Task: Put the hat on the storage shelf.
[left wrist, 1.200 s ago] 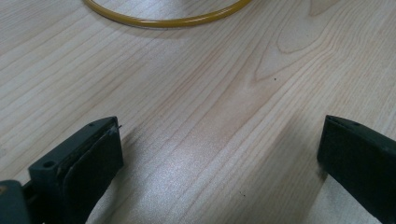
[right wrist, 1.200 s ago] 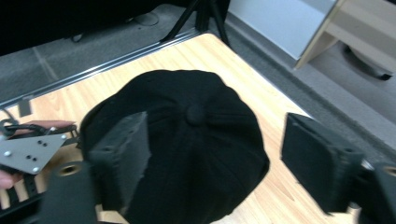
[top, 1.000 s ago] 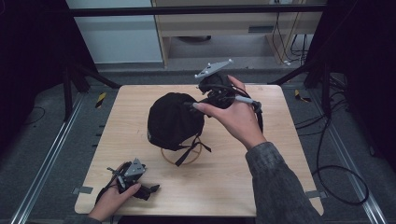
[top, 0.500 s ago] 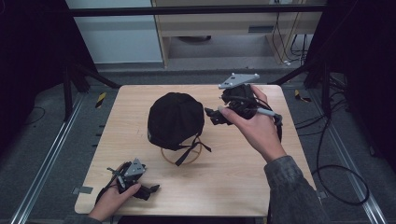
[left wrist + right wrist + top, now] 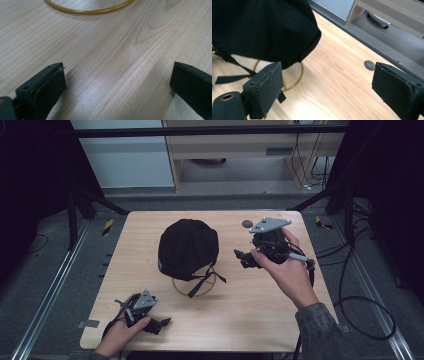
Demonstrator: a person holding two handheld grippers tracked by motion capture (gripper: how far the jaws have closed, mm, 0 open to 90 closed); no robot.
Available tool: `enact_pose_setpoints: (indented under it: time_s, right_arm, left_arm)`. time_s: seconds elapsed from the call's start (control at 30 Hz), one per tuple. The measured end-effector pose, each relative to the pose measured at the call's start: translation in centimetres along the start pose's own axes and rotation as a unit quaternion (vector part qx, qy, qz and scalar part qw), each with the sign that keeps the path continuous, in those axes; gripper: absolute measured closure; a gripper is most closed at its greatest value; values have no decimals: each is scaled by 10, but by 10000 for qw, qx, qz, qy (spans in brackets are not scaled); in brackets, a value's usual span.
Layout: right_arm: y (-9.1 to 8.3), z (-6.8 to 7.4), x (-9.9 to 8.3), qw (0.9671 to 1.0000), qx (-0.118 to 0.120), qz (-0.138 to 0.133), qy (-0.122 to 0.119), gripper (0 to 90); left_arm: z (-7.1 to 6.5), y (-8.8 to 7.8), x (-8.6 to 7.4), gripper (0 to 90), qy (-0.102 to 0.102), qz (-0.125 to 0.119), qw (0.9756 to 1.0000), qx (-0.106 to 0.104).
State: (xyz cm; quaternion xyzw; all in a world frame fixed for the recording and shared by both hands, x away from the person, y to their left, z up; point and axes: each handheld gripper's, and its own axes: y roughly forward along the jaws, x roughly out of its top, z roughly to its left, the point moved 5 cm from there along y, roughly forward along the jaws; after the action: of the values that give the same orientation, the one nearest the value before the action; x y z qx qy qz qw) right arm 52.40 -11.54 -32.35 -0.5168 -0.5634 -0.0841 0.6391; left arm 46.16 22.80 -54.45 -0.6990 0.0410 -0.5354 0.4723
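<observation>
In the high view, a black cap (image 5: 188,249) is seen near the centre of the pale wooden worktop (image 5: 250,320), perched on a yellow ring stand (image 5: 194,288) whose hoop shows at the cap's 6 o'clock, with black straps (image 5: 204,281) hanging across it. The right hand-held gripper (image 5: 243,258) is held above the worktop at the cap's 3 o'clock, apart from it, pointing toward the cap; a small dark round disc (image 5: 247,223) lies at 12 o'clock from it. The left hand-held gripper (image 5: 161,324) is rested low near the worktop's front edge, at the cap's 7 o'clock. In the left gripper view, the left hand-held gripper (image 5: 117,82) is shown with its jaws spread wide, nothing between them but bare wood, and an arc of the yellow ring stand (image 5: 87,10) at 12 o'clock. In the right gripper view, the right hand-held gripper (image 5: 327,85) is likewise seen wide open and empty, with the black cap (image 5: 262,27) at 10 o'clock, the ring (image 5: 297,80) beneath it and the disc (image 5: 369,65) at 1 o'clock.
</observation>
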Motion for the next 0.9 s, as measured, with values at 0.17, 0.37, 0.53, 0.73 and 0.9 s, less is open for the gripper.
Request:
enact_pose_setpoints:
  time_s: [0.17,0.37,0.53,0.73,0.9]
  right_arm:
    - [2,-3,-18,9999,-69,19,71,102]
    - [11,-3,-41,9996,-88,70,246,102]
    - [25,0,-69,9987,-34,235,447,104]
    - [56,10,-121,9955,72,545,778,105]
    - [84,21,-163,9912,103,885,975,106]
  left_arm:
    - [0,0,0,0,6,16,10000,-5]
    - [0,0,0,0,6,16,10000,-5]
    - [0,0,0,0,6,16,10000,-6]
    - [0,0,0,0,6,15,10000,-6]
    - [0,0,0,0,5,14,10000,-6]
